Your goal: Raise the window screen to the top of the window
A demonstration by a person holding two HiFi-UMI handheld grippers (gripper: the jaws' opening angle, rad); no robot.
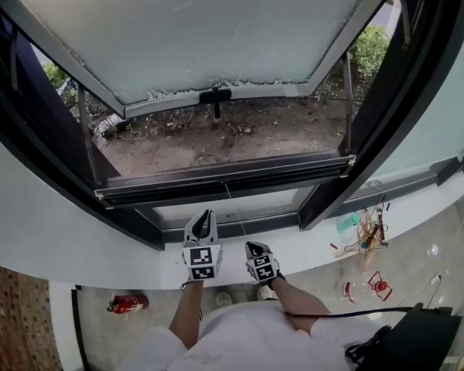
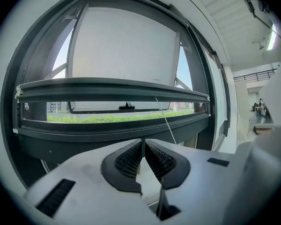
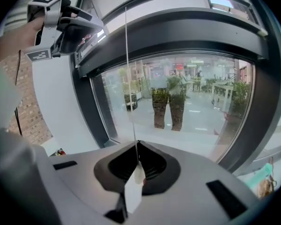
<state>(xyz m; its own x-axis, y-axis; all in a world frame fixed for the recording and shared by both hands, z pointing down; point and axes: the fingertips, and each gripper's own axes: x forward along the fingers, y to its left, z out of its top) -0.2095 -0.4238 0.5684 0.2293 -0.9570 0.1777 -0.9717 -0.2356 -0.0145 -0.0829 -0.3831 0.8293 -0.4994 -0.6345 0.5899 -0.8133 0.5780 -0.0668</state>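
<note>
Head view: the window screen's dark rail (image 1: pixel 224 178) lies low across the opening, just above the sill and far from the top of the frame, so most of the travel is ahead. As I judge it, a pull off to one side could cock the rail and bind it. The mesh is not discernible. A thin cord (image 1: pixel 232 205) drops from mid-rail toward the left tool (image 1: pixel 203 219) and the right tool (image 1: pixel 255 247), which is nearer the person. Left gripper view: the left tool (image 2: pixel 143 144) is pressed together at the tips with nothing in it. The cord (image 2: pixel 167 123) passes just to its right, apart from it, so this side gives no backup grip. The rail (image 2: pixel 107 89) looks level and reaches both sides of the frame. Right gripper view: the right tool (image 3: pixel 138 146) is pinching the cord (image 3: pixel 130 78), with a white tab (image 3: pixel 133 186) on the near side of the pinch. It is the only hold on a thin line, which likely slips if jerked.
</note>
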